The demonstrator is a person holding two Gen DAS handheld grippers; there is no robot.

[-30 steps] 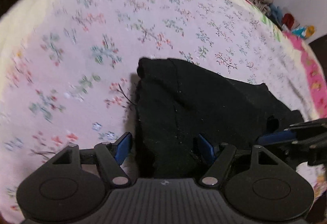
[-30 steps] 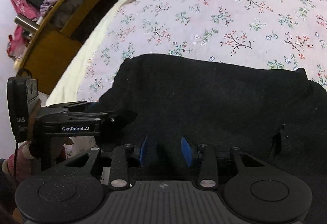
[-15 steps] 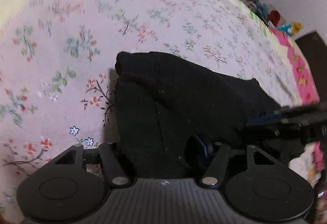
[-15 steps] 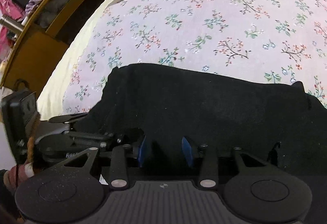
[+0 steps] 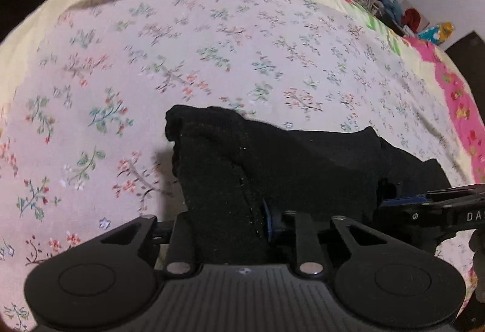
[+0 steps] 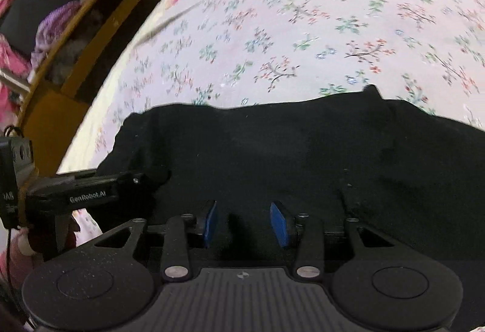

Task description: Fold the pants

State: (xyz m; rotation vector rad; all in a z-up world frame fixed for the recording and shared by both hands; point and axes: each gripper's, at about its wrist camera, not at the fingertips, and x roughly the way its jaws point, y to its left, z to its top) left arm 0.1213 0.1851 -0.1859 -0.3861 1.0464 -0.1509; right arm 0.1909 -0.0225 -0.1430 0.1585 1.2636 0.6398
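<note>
Black pants [image 5: 272, 162] on floral bed [image 5: 182, 59], long axis spanning my two grips. My left hand-held gripper [image 5: 230, 229] closing on near edge; right hand-held gripper [image 6: 244, 223] pinching same edge.

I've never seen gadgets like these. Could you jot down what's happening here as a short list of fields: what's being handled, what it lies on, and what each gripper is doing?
Item handled: black pants, bunched and partly folded
Surface: floral bedsheet on a bed
Left gripper: jaws closing, a fold of the pants between them
Right gripper: blue pads set a little apart, dark cloth between them; a firm pinch can't be confirmed
Grippers' positions: side by side along the near edge of the pants
Background: wooden shelf beside the bed, holding clutter
</note>
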